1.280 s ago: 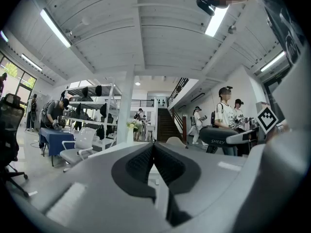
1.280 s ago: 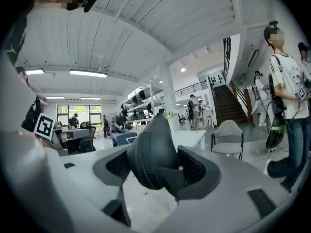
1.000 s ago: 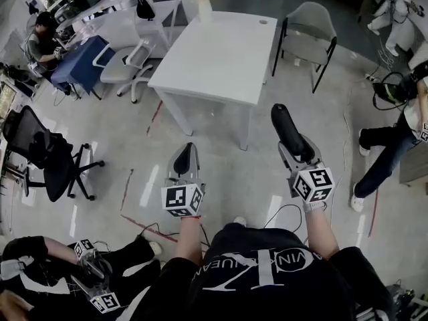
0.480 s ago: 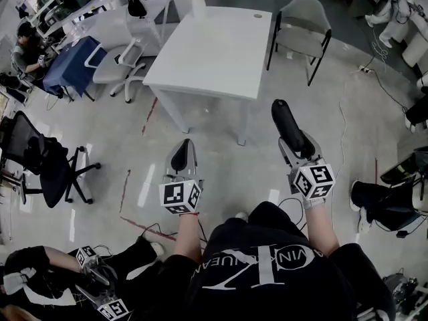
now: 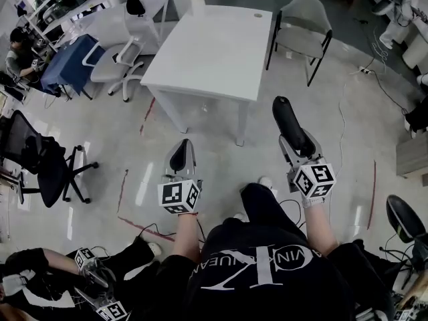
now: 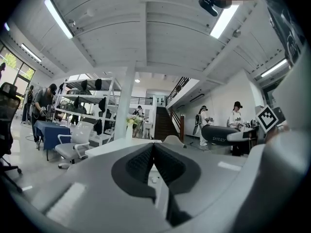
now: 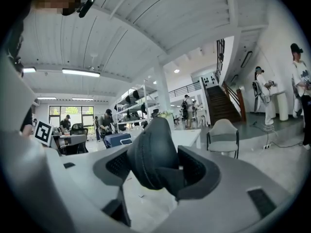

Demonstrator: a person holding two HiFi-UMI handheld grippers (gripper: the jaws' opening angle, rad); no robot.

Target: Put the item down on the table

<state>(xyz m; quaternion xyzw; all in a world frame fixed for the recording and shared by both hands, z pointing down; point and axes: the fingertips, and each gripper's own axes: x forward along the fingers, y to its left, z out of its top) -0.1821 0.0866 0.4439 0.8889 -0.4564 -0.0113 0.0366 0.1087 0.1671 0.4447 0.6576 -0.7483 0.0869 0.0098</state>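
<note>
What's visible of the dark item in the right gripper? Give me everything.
The dark item is a long, rounded, matte black-grey piece, soft-looking, with a ribbed seam like a zipper running along it in the right gripper view. The right gripper is shut on its near end; the rest juts forward past the jaws. It hangs over the floor, short of the white table, touching nothing else. What it is exactly I cannot tell.
</note>
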